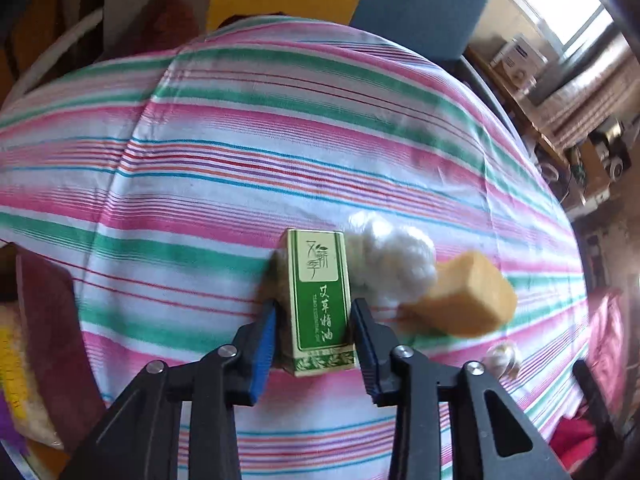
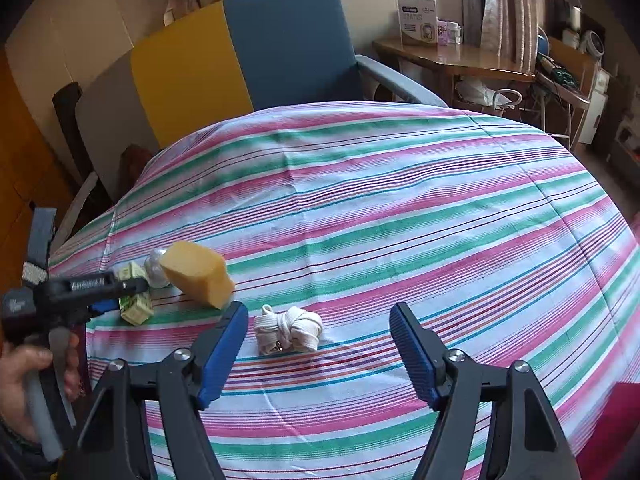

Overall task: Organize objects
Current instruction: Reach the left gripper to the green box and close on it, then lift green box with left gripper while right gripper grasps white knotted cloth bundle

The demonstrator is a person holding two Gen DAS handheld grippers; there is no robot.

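Nearest in the left wrist view, the left gripper [image 1: 314, 320] has its blue pads on either side of a small green box [image 1: 320, 300] with white lettering, closed against its two long sides; the box stands on the striped tablecloth [image 1: 240, 160]. Just behind the box, to its right, lies a white fluffy wad [image 1: 390, 264], and touching that is a yellow sponge block [image 1: 464, 300], tilted on the cloth. Near the cloth's right edge sits a small shiny thing [image 1: 502, 356], too blurred to name. In the right wrist view, the right gripper [image 2: 320, 320] hangs about half open with nothing between its pads; a knotted white cloth bundle [image 2: 288, 330] lies on the cloth just beyond them, nearer the left pad. At the far left a hand [image 2: 24, 376] grips the other tool's handle. Beyond the table stand a blue chair [image 2: 288, 40] and a wooden desk [image 2: 452, 56].
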